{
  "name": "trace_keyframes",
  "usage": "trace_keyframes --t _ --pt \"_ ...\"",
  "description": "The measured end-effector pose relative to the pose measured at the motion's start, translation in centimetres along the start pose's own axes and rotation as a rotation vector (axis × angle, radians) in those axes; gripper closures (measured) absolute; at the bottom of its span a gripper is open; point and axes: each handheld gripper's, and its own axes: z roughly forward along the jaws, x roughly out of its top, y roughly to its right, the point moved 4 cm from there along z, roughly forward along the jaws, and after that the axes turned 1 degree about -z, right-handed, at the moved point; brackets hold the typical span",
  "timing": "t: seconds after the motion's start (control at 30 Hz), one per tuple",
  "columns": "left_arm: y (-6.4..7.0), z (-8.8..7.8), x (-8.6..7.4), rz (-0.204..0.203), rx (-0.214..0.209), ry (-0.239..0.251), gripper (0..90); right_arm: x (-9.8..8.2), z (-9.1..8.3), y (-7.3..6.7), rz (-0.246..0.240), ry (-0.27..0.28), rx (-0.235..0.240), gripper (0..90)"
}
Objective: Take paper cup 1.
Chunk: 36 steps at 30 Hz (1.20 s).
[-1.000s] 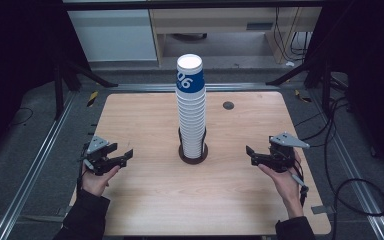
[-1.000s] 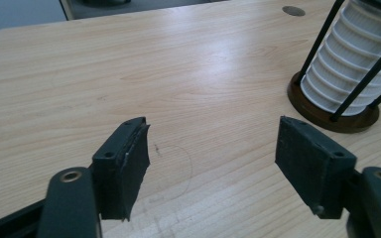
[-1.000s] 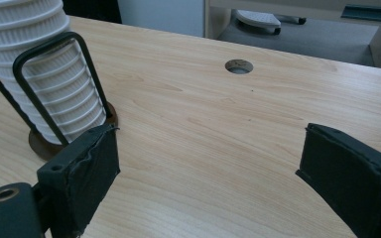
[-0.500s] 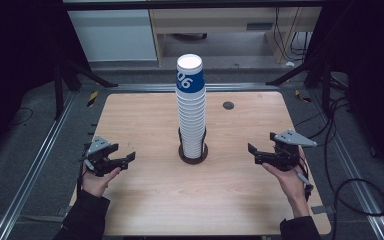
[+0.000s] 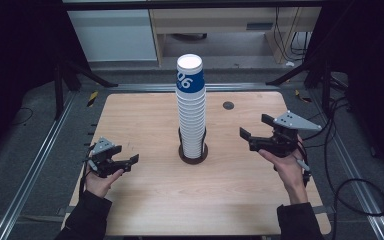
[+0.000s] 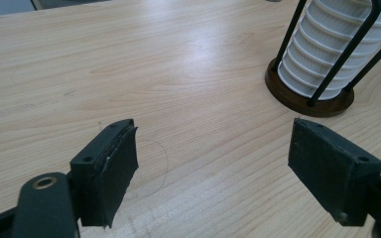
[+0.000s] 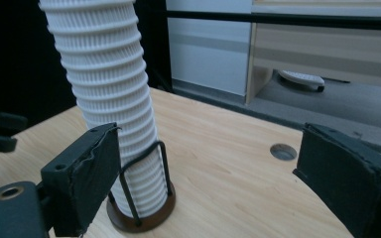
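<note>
A tall stack of white ribbed paper cups [image 5: 192, 117], topped by a blue cup marked 06 [image 5: 190, 77], stands in a black wire holder with a round brown base [image 5: 193, 155] at the middle of the wooden table [image 5: 145, 200]. My left gripper [image 5: 129, 164] rests low at the table's left, open, pointing toward the holder [image 6: 310, 96]; its jaws [image 6: 213, 163] have nothing between them. To the right of the stack my right gripper [image 5: 254, 126] is lifted off the table. Its jaws have just been opening and stand open and empty [image 7: 208, 168], facing the stack [image 7: 111, 94].
A small round hole [image 5: 228, 105] sits in the tabletop behind the right gripper. Metal rails [image 5: 35, 165] run along both sides of the table. Cables [image 5: 350, 192] trail on the floor at the right. A white cabinet [image 5: 115, 35] stands beyond the far edge.
My right gripper has risen from near the tabletop to well above it, still right of the stack. The left gripper and the cup stack have stayed put.
</note>
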Motion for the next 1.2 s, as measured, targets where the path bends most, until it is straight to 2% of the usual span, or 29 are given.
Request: trace_keyframes --t 0.37,0.7,0.83,1.2 --pt "0.1 0.4 -0.3 -0.001 -0.009 -0.015 17.7 3.6 0.8 -1.5 -0.018 0.062 0.053 9.6" --pt "0.6 0.9 -0.5 0.016 -0.016 -0.028 17.6 6.6 1.5 -3.1 -0.037 0.106 0.103 9.4" --pt "0.7 1.0 -0.5 0.021 -0.022 -0.029 17.6 7.5 2.1 -3.8 -0.056 0.106 0.122 9.3" --pt "1.1 1.4 -0.8 0.037 -0.031 -0.041 17.3 9.8 4.4 -5.9 -0.071 0.131 0.175 9.3"
